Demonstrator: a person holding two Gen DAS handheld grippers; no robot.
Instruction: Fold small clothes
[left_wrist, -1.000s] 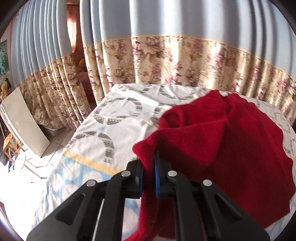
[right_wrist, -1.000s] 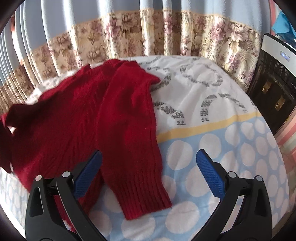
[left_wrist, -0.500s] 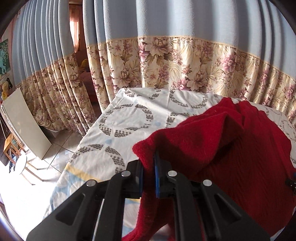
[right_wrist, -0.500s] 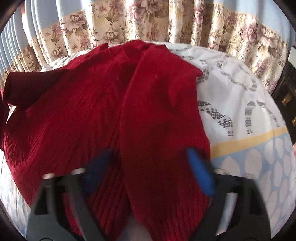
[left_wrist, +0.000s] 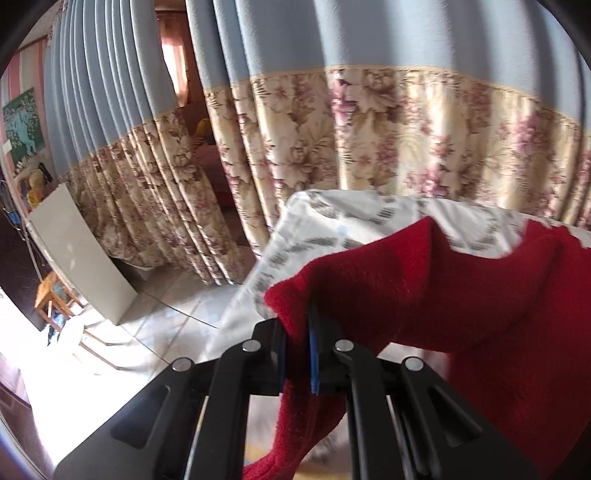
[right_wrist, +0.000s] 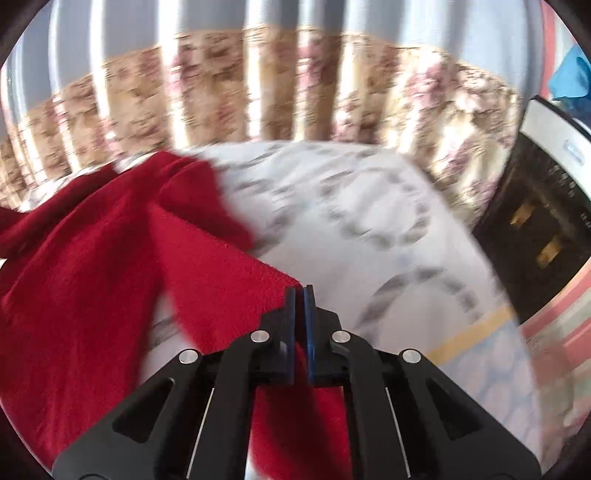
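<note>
A red knit sweater (left_wrist: 461, 295) lies on a bed with a white, grey-ringed sheet (left_wrist: 332, 221). My left gripper (left_wrist: 297, 321) is shut on a fold of the sweater's left edge and holds it lifted above the bed. In the right wrist view the sweater (right_wrist: 92, 266) spreads across the left of the sheet (right_wrist: 351, 221). My right gripper (right_wrist: 300, 295) is shut on the sweater's right sleeve, and the cloth hangs below the jaws. The right view is blurred by motion.
Blue and floral curtains (left_wrist: 369, 129) hang close behind the bed. A white board (left_wrist: 81, 254) and a wooden stool (left_wrist: 55, 299) stand on the tiled floor at left. A black and white appliance (right_wrist: 546, 206) stands at the bed's right side.
My right gripper moved in over the sleeve and closed on it, then lifted. My left gripper kept its grip and raised the sweater edge, swinging towards the curtains.
</note>
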